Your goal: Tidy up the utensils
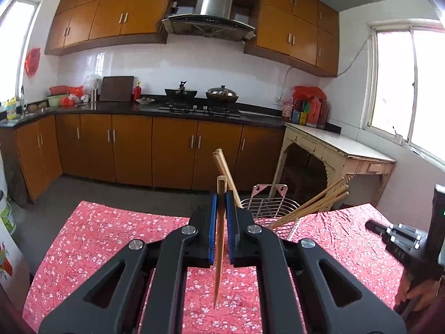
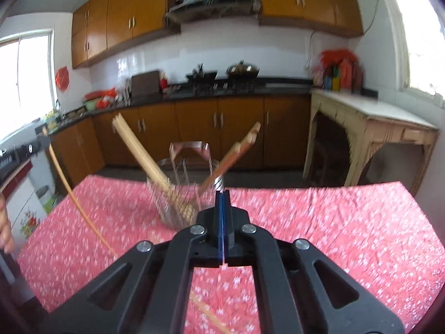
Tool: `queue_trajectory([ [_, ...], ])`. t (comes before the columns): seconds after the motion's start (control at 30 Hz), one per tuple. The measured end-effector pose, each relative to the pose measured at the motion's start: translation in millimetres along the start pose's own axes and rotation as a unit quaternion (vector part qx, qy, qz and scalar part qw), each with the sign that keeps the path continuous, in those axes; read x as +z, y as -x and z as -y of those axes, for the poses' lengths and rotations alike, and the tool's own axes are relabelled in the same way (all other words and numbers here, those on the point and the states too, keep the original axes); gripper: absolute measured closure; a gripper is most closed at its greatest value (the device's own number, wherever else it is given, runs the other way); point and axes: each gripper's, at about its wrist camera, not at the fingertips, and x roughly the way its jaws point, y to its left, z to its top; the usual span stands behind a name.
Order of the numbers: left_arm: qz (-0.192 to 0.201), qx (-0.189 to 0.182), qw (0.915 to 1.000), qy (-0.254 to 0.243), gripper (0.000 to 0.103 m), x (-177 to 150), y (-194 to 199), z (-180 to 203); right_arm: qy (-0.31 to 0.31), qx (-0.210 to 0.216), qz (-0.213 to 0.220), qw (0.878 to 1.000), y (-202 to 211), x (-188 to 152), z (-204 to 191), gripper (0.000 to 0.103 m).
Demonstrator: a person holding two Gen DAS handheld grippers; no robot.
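Note:
My left gripper is shut on a single wooden chopstick, held upright above the red floral tablecloth. Just behind it to the right stands a wire utensil basket with several chopsticks leaning out of it. My right gripper is shut with nothing between its pads, close in front of the same basket, which holds two leaning bundles of chopsticks. The held chopstick also shows in the right wrist view at the left. Another chopstick lies on the cloth under the right gripper.
The right gripper's body shows at the right edge of the left wrist view. Beyond the table are kitchen cabinets, a stove with pots and a worn side table.

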Motion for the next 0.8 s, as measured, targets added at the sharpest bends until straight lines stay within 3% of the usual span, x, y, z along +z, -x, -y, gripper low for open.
queue_trajectory([
  [0.17, 0.001, 0.013, 0.9998, 0.013, 0.096, -1, 3, -14, -0.018, 0.032, -0.058, 0.998, -17, -26, 4, 0.097],
  [0.3, -0.001, 0.022, 0.9996, 0.02, 0.096, -5, 5, -26, -0.008, 0.072, -0.103, 0.992, -22, -55, -11, 0.087],
  [0.43, 0.001, 0.033, 0.9992, 0.022, 0.096, -8, 9, -34, 0.028, 0.13, -0.144, 0.981, -19, -86, -48, 0.08],
  [0.57, 0.002, 0.04, 0.9988, 0.027, 0.096, -9, 13, -41, 0.086, 0.186, -0.184, 0.961, -24, -113, -101, 0.072],
  [0.8, 0.005, 0.054, 0.9978, 0.037, 0.096, -8, 22, -63, 0.132, 0.2, -0.219, 0.946, -63, -123, -154, 0.071],
])
